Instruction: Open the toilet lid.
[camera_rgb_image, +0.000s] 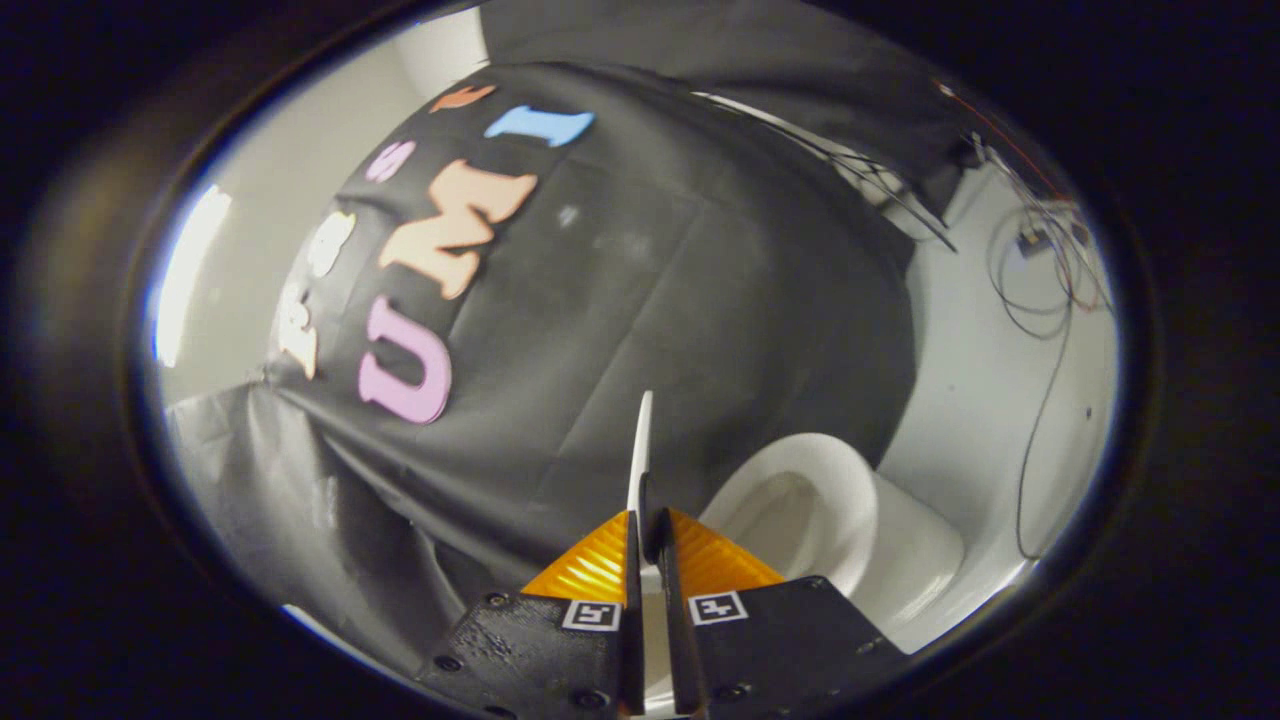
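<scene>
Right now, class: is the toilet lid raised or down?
Raised. The toilet lid stands on edge, pinched in the gripper, and the open toilet bowl shows beside it.

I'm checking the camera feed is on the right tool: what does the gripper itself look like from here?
The gripper has two blocky black bodies with a rough, grainy surface and small screws along their near edges. Each body carries a small square black-and-white marker on a white patch near its front corner. Ahead of the markers sit two ribbed, wedge-shaped fingers that taper forward. No cables or sleeves are visible on it.
</scene>
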